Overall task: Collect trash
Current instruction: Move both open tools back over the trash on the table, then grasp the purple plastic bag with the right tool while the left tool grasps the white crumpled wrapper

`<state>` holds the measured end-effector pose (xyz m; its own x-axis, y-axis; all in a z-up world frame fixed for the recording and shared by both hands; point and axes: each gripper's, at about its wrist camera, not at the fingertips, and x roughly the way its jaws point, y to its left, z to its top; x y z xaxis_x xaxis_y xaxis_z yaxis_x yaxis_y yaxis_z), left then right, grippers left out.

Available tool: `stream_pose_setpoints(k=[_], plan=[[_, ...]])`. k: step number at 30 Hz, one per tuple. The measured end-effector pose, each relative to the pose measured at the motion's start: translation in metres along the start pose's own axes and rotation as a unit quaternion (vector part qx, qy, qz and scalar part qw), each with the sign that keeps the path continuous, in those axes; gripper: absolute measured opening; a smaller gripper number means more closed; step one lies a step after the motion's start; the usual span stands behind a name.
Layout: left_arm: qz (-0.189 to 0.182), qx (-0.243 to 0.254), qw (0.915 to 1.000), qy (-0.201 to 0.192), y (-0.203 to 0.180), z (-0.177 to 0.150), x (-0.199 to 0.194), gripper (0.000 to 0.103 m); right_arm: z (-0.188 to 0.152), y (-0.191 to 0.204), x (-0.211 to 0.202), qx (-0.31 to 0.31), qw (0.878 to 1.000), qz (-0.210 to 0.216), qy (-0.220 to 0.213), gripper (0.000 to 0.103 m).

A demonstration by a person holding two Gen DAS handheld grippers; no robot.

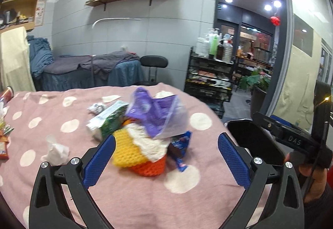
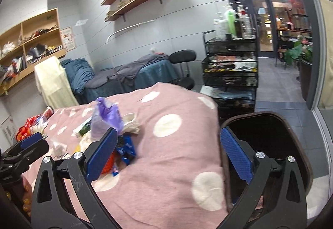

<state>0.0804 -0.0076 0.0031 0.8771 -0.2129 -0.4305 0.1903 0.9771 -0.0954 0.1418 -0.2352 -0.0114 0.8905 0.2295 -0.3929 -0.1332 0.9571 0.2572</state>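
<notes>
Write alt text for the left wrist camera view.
Open blue-padded left tongs hover over a trash pile on a pink polka-dot blanket: a purple plastic bag, yellow-and-orange foam netting, a green package and a blue wrapper. A crumpled tissue lies left; a dark bin stands right.

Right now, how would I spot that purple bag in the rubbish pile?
Look at the pink blanket with white dots. Near its middle lies a heap of rubbish, and the purple plastic bag sits on top of it, above the yellow and orange foam nets. It alone is see-through purple.
</notes>
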Motion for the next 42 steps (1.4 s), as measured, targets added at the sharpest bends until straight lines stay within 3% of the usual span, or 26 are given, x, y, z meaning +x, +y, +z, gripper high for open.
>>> stream_pose_setpoints(k=[8, 13, 19, 25, 29, 31, 32, 34, 39, 42], plan=[[0.081, -0.043, 0.9956, 0.021, 0.068, -0.026, -0.013, 0.098, -0.009, 0.045, 0.026, -0.036, 0.997, 0.059, 0.042, 0.097], [0.105, -0.070, 0.9915, 0.033, 0.101, -0.039, -0.017, 0.097, -0.015, 0.067, 0.045, -0.057, 0.992, 0.085, 0.074, 0.097], [0.073, -0.118, 0.9885, 0.060, 0.127, -0.042, -0.008, 0.097, -0.015, 0.089, 0.067, -0.085, 0.988, 0.087, 0.090, 0.097], [0.039, -0.105, 0.9904, 0.081, 0.120, -0.041, 0.009, 0.097, -0.002, 0.108, 0.098, -0.118, 0.987, 0.075, 0.082, 0.094], [0.018, -0.078, 0.9922, 0.095, 0.107, -0.037, 0.022, 0.097, 0.010, 0.111, 0.123, -0.119, 0.985, 0.080, 0.091, 0.080], [0.005, -0.078, 0.9917, 0.102, 0.104, -0.034, 0.030, 0.097, 0.011, 0.112, 0.134, -0.118, 0.984, 0.086, 0.105, 0.061], [-0.003, -0.079, 0.9913, 0.105, 0.103, -0.033, 0.034, 0.097, 0.011, 0.112, 0.138, -0.118, 0.982, 0.090, 0.114, 0.043], [-0.019, -0.081, 0.9901, 0.113, 0.101, -0.032, 0.041, 0.097, 0.010, 0.112, 0.141, -0.117, 0.980, 0.106, 0.121, 0.026], [-0.048, -0.098, 0.9847, 0.136, 0.100, -0.028, 0.058, 0.095, 0.013, 0.113, 0.129, -0.120, 0.980, 0.125, 0.097, 0.011], [-0.063, -0.102, 0.9842, 0.131, 0.095, -0.022, 0.060, 0.093, 0.017, 0.113, 0.115, -0.127, 0.982, 0.119, 0.078, 0.010]])
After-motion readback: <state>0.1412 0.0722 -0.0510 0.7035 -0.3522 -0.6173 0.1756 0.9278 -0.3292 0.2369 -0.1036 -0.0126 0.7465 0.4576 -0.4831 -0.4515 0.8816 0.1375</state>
